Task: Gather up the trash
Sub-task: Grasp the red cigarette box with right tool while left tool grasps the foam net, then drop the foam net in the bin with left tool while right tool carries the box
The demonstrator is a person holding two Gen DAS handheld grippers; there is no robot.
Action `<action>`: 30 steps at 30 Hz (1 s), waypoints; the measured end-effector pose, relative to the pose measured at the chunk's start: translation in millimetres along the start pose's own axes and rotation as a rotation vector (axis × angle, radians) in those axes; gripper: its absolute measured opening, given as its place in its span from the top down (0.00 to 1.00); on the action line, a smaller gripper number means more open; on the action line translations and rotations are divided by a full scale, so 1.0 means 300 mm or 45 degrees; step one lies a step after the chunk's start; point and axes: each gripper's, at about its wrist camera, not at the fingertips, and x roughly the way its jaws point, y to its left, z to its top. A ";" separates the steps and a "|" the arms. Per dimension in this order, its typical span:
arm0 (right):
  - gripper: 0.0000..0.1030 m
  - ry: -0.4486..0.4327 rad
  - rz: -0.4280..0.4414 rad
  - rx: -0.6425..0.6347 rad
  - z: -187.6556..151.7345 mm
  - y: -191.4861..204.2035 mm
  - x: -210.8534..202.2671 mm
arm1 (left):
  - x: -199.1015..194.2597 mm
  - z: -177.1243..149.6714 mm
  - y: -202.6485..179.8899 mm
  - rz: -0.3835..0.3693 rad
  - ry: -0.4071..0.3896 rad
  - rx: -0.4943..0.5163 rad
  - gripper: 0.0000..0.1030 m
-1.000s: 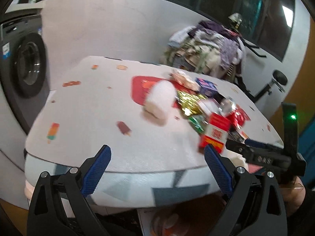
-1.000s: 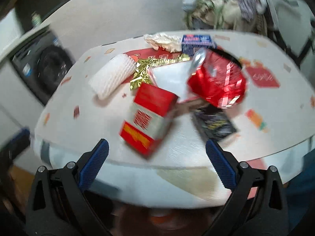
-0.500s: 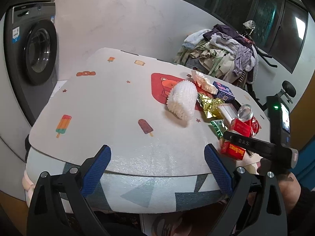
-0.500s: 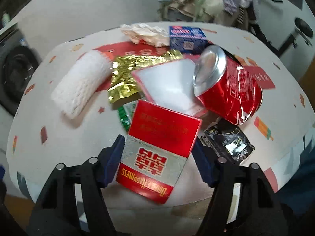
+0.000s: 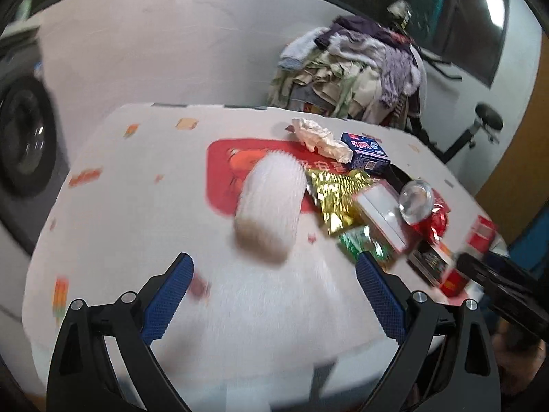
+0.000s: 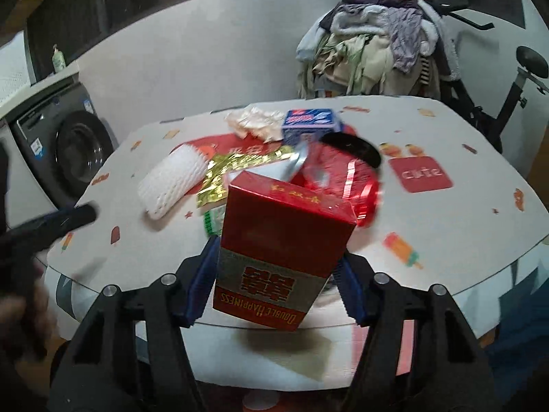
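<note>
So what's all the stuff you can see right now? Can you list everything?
red box: 1, red and silver, held off the table between the right jaws
crushed can: 1, red, middle of the pile
foam net sleeve: 1, white, left of the pile
gold wrapper: 1, gold, beside the sleeve
green wrapper: 1, green, near edge of the pile
blue box: 1, blue, far side
crumpled paper: 1, cream, left of the blue box
dark packet: 1, black, right of the green wrapper
table: 1, white with stickers
clothes heap: 1, mixed colours, behind the table
washing machine: 1, grey, far left
left gripper: 1, black and blue, open
right gripper: 1, black and blue, clamping the red box
</note>
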 end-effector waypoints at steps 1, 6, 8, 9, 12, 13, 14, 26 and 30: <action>0.39 -0.008 0.000 0.006 0.003 -0.022 -0.004 | 0.048 0.040 -0.014 0.010 0.019 0.021 0.15; 0.39 -0.059 -0.003 -0.014 0.008 -0.112 -0.052 | 0.213 0.159 -0.042 0.013 0.114 0.048 0.29; 0.39 -0.071 -0.003 -0.019 0.006 -0.144 -0.067 | 0.272 0.198 -0.037 0.037 0.140 0.040 0.36; 0.39 -0.072 0.002 -0.009 0.004 -0.165 -0.071 | 0.303 0.216 -0.034 0.048 0.156 0.033 0.38; 0.39 -0.059 0.009 0.035 -0.002 -0.226 -0.073 | 0.369 0.244 -0.023 0.097 0.195 0.023 0.41; 0.39 -0.057 0.014 0.042 -0.006 -0.238 -0.072 | 0.394 0.248 -0.018 0.114 0.214 0.021 0.42; 0.39 -0.055 0.016 0.050 -0.010 -0.253 -0.073 | 0.414 0.246 -0.013 0.123 0.235 0.019 0.52; 0.39 -0.048 0.118 0.046 -0.038 -0.273 -0.116 | 0.183 0.141 -0.080 0.039 0.176 0.111 0.75; 0.39 -0.053 0.145 0.015 -0.054 -0.244 -0.153 | 0.030 0.062 -0.147 -0.038 0.134 0.154 0.75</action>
